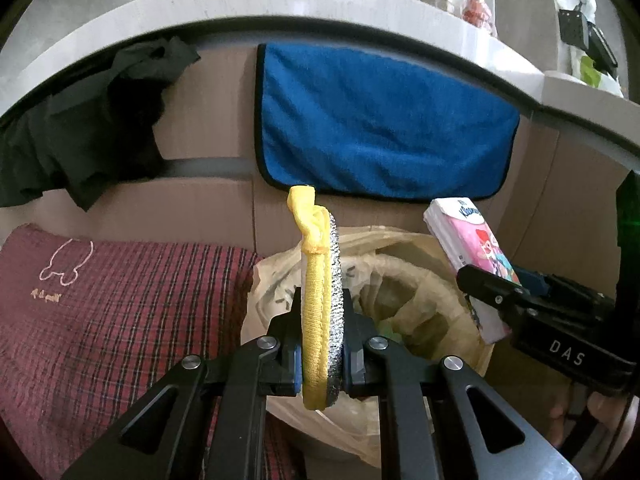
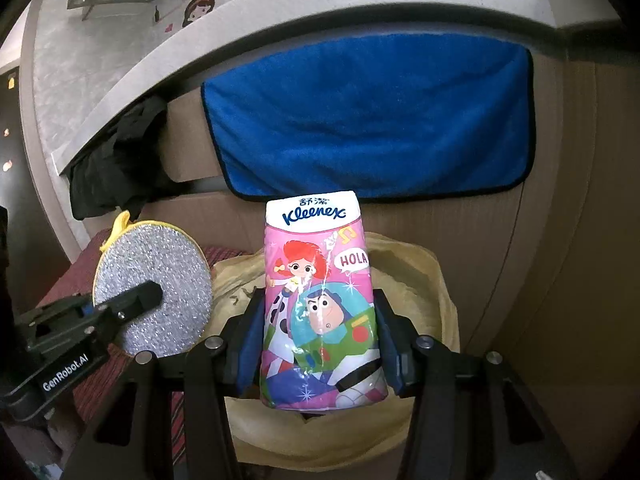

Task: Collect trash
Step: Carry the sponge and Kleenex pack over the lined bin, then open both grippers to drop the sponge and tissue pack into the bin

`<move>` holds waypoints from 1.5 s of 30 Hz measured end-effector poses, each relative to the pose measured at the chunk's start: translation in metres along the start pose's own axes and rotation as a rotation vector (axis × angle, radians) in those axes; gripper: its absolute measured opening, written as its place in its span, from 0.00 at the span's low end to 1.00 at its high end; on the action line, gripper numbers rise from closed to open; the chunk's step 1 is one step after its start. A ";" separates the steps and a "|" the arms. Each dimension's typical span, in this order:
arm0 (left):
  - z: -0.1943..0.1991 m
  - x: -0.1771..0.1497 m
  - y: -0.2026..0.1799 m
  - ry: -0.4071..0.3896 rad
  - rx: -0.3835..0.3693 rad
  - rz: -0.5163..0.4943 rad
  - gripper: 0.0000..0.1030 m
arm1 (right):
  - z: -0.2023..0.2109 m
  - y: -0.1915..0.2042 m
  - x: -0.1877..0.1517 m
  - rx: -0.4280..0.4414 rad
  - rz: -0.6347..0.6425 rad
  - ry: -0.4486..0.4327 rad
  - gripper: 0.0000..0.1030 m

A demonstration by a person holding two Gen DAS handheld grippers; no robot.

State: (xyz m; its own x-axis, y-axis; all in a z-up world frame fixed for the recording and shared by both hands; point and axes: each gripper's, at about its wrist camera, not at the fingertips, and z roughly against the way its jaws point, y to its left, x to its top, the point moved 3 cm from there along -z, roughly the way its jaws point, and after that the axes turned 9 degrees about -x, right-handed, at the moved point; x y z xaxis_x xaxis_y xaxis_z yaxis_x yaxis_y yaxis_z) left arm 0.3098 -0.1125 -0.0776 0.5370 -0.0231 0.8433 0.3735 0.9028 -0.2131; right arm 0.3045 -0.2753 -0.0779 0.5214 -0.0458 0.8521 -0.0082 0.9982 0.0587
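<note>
I have the left gripper (image 1: 322, 336) jaws pinching the round yellow-edged silver scouring pad (image 1: 322, 300) and the right gripper (image 2: 320, 344) jaws squeezing the pink Kleenex tissue pack (image 2: 320, 300) over the plastic-lined bin (image 1: 404, 292); releasing off-centre risks either bouncing off the rim.

1. A pale grey counter edge (image 1: 248, 4) arcs across the top of both views, with cartoon-girl stickers at the upper left.
2. Below it, a brown cabinet front (image 2: 568, 240) fills the middle and right.
3. A blue towel (image 1: 380, 120) hangs at centre; a black cloth (image 1: 80, 136) hangs at left.
4. A maroon plaid cushion (image 1: 120, 320) lies at lower left of the left wrist view.
5. Bottles (image 1: 476, 4) stand at upper right of that view, in soft, dim light.
</note>
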 end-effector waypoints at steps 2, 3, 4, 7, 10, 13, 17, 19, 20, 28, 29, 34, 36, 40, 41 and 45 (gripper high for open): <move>-0.004 -0.001 0.002 0.007 -0.003 0.006 0.14 | -0.004 -0.001 -0.002 0.000 -0.002 0.007 0.46; -0.007 -0.002 0.003 0.013 -0.004 0.009 0.14 | -0.007 -0.001 -0.004 -0.001 -0.003 0.013 0.46; -0.009 -0.002 0.003 0.016 -0.005 0.009 0.14 | -0.008 -0.002 -0.006 -0.002 -0.004 0.017 0.46; -0.016 -0.003 0.004 0.024 -0.011 0.008 0.14 | -0.015 -0.004 -0.009 -0.003 -0.012 0.031 0.46; -0.023 -0.004 0.006 0.038 -0.022 0.016 0.14 | -0.022 -0.007 -0.011 -0.008 -0.018 0.041 0.46; -0.030 -0.006 0.007 0.054 -0.033 0.024 0.14 | -0.027 -0.009 -0.013 -0.013 -0.026 0.051 0.46; -0.039 -0.007 0.008 0.071 -0.055 0.031 0.14 | -0.032 -0.014 -0.015 -0.020 -0.039 0.061 0.46; -0.043 -0.008 0.008 0.085 -0.076 0.036 0.14 | -0.035 -0.015 -0.016 -0.027 -0.042 0.062 0.48; -0.046 -0.008 0.010 0.092 -0.092 0.044 0.16 | -0.037 -0.014 -0.014 -0.034 -0.043 0.060 0.49; -0.043 -0.008 0.025 0.080 -0.120 0.112 0.54 | -0.035 -0.015 -0.016 -0.061 -0.043 0.058 0.56; -0.039 -0.008 0.026 0.073 -0.109 0.115 0.55 | -0.034 -0.016 -0.017 -0.061 -0.044 0.059 0.56; -0.016 -0.008 0.026 0.045 -0.073 0.098 0.57 | -0.018 -0.011 -0.020 -0.064 -0.040 0.048 0.56; -0.004 -0.009 0.027 0.034 -0.067 0.091 0.57 | -0.010 -0.007 -0.020 -0.061 -0.038 0.039 0.56; 0.025 -0.009 0.027 0.003 -0.043 0.072 0.57 | 0.012 0.005 -0.024 -0.056 -0.016 0.015 0.60; 0.034 -0.009 0.027 -0.007 -0.034 0.066 0.57 | 0.018 0.009 -0.026 -0.055 -0.008 0.007 0.60; 0.073 -0.012 0.029 -0.035 -0.009 0.063 0.57 | 0.043 0.029 -0.030 -0.044 0.025 -0.019 0.61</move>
State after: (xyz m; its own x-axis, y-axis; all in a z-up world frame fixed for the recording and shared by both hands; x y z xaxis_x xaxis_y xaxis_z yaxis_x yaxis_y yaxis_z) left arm 0.2587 -0.0551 -0.0576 0.5328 0.0487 0.8449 0.3466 0.8982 -0.2704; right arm 0.2523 -0.2470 -0.0797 0.5056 -0.0210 0.8625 0.0168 0.9998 0.0145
